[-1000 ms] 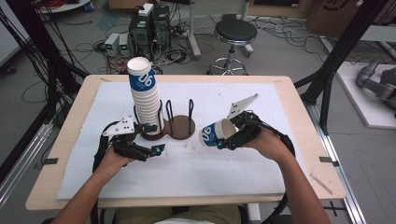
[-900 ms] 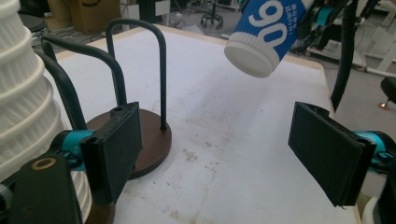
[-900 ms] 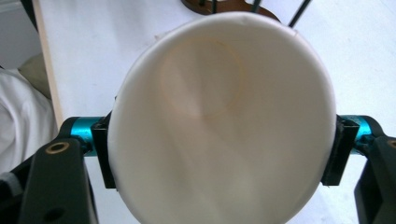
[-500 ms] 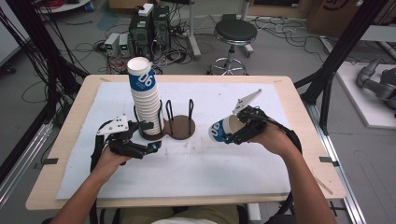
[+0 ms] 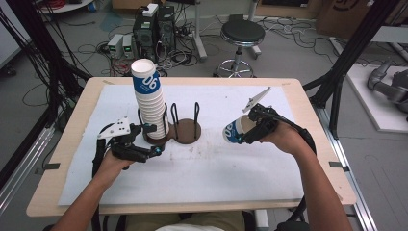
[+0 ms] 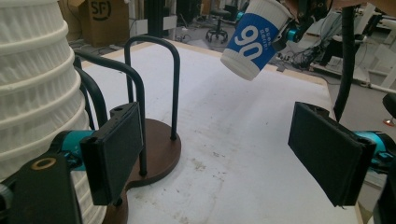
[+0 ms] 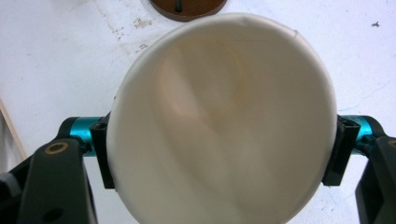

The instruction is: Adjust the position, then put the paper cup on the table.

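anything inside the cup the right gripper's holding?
The cup held by the right gripper looks empty: the right gripper view looks straight into its mouth at bare white walls and the round bottom. The cup covers the table right behind it.

A stack of cups is seated in the left bay of a wire holder near the middle of the counter. The left gripper is positioned just beside the stack's foot, on its near left side. A single cup is held tilted above the counter to the right of the holder, clamped in the right gripper. A stool is placed on the floor behind the counter.
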